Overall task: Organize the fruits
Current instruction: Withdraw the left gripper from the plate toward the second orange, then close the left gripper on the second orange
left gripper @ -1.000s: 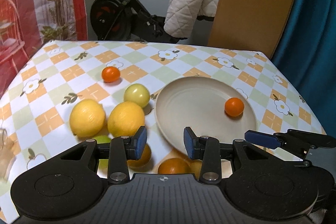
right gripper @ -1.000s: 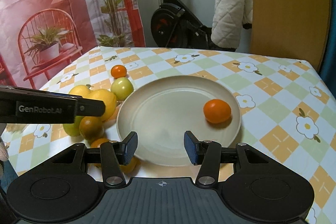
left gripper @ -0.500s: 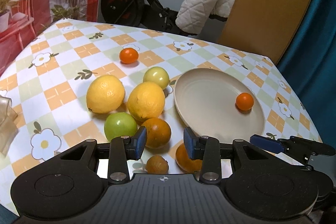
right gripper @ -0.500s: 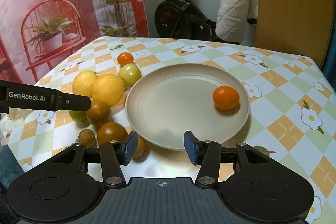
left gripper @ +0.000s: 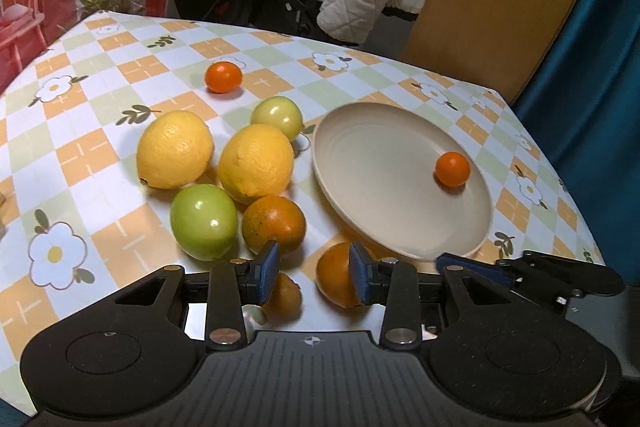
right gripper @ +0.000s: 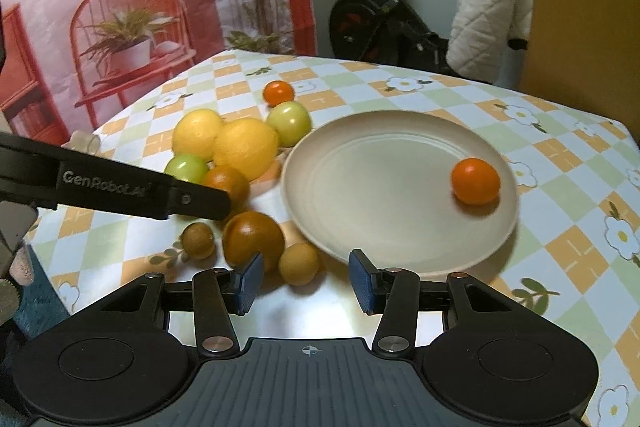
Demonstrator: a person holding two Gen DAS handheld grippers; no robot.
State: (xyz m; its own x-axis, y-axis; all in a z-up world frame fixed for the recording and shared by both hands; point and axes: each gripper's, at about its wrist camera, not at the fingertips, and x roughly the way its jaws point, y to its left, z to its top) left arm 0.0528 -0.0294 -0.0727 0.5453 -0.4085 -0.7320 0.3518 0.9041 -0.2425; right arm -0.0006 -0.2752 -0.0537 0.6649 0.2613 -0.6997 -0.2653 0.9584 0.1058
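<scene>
Both the left gripper (left gripper: 314, 271) and right gripper (right gripper: 305, 281) gape empty; the round, firm orange (left gripper: 334, 279) at lower centre likely rolls, so grip across its middle.

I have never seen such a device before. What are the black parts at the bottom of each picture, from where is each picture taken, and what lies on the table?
There is no robot here. A person holds a two-finger tool in each hand, and each tool carries a camera that looks forward along its fingers. One picture is from the left gripper, the other from the right gripper. Both have their jaws open and hold nothing. On the checked tablecloth stands a beige plate with one small orange on it. Beside the plate lie two lemons, green fruits and several more oranges.
</scene>
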